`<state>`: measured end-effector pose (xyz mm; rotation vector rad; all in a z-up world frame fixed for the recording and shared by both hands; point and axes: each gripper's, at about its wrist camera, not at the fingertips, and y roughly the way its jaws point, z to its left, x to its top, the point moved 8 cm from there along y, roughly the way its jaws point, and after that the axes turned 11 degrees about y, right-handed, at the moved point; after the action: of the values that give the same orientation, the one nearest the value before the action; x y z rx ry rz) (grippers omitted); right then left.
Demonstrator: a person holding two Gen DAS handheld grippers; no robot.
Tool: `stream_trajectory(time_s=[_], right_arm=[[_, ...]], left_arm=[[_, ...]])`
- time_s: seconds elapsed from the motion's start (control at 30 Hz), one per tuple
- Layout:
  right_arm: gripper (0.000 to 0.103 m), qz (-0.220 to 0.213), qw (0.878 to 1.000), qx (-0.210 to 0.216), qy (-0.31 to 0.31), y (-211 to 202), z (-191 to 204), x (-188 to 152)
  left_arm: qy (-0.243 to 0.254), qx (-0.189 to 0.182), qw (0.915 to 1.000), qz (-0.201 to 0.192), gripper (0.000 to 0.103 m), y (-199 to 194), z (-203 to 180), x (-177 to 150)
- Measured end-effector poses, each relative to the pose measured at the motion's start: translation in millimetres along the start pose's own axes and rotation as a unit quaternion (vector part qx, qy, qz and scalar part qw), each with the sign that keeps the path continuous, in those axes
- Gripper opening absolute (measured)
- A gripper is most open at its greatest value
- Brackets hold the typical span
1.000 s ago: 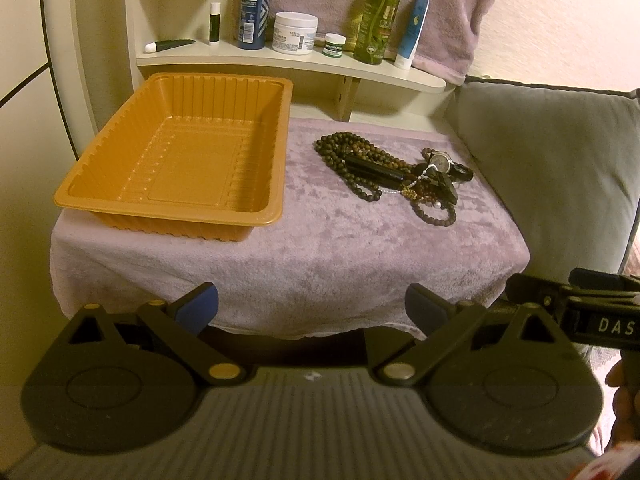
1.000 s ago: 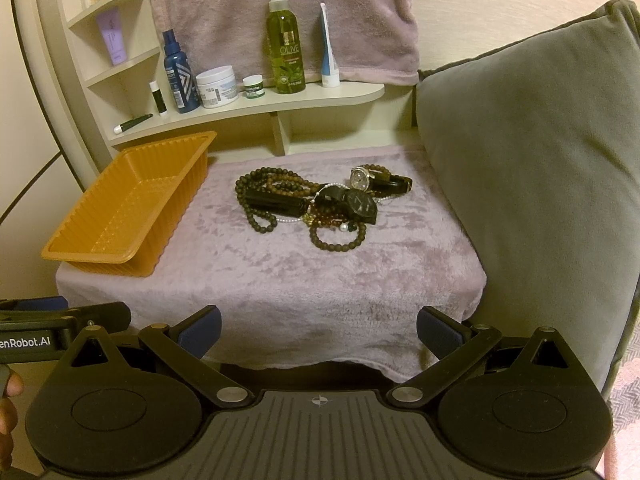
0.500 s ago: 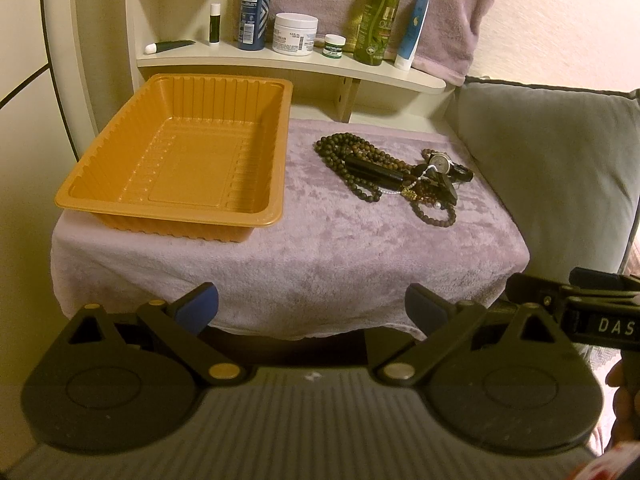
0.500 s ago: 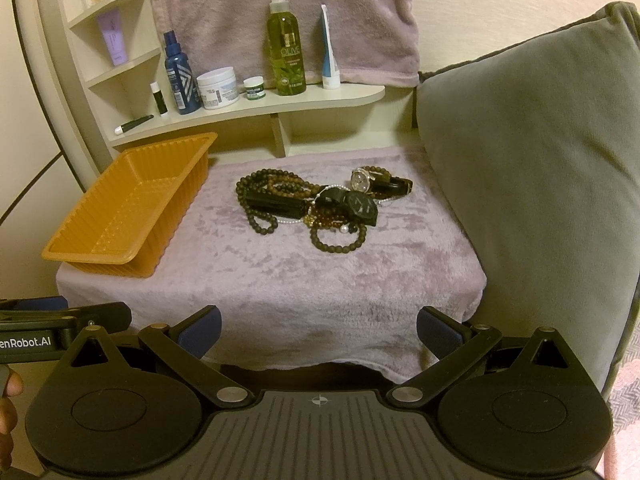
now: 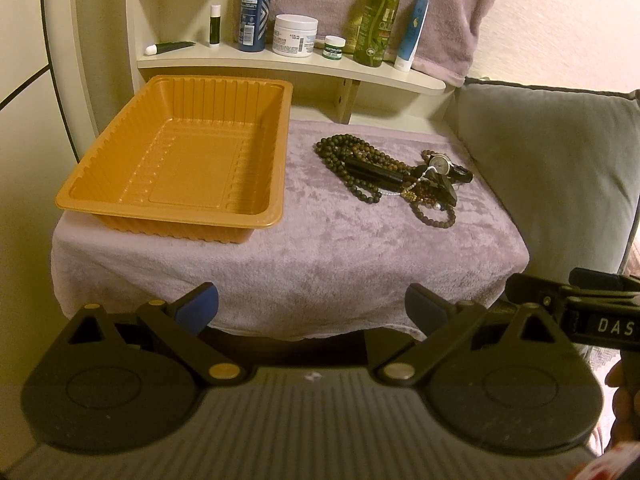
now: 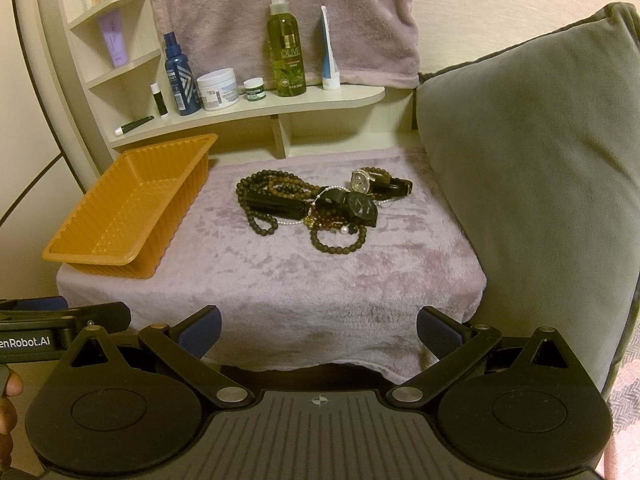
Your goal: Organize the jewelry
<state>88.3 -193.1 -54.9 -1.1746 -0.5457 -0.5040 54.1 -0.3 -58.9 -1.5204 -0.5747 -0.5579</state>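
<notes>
Nothing has moved; both grippers, left (image 5: pixel 311 306) and right (image 6: pixel 319 328), hang released. I'd reach at 12 o'clock, lifting one bracelet (image 6: pixel 338 236) clear toward the tray (image 6: pixel 64 251) at 10.

Left wrist view: low, off the front edge of the towel-covered stand (image 5: pixel 328 240), facing 12 o'clock toward the shelf (image 5: pixel 296 62); orange tray (image 5: pixel 276 184) at 11, jewelry pile (image 5: pixel 392 176) at 1, both well ahead. Right wrist view: same low front position, further right; tray (image 6: pixel 192 184) at 10, pile (image 6: pixel 320 204) at 12, grey cushion (image 6: pixel 528 184) filling 2–3. Shared: stand, tray, pile, shelf, cushion; each view catches the other gripper's body at its lower edge.
</notes>
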Motion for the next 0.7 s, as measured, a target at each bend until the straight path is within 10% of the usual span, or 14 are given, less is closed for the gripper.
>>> stream_trajectory(time_s=[0.7], right_arm=[[0.103,-0.019,1.0,0.018,0.002,2,6,7]], left_arm=[[-0.028,0.01,0.9995,-0.014,0.099,-9,37,13]])
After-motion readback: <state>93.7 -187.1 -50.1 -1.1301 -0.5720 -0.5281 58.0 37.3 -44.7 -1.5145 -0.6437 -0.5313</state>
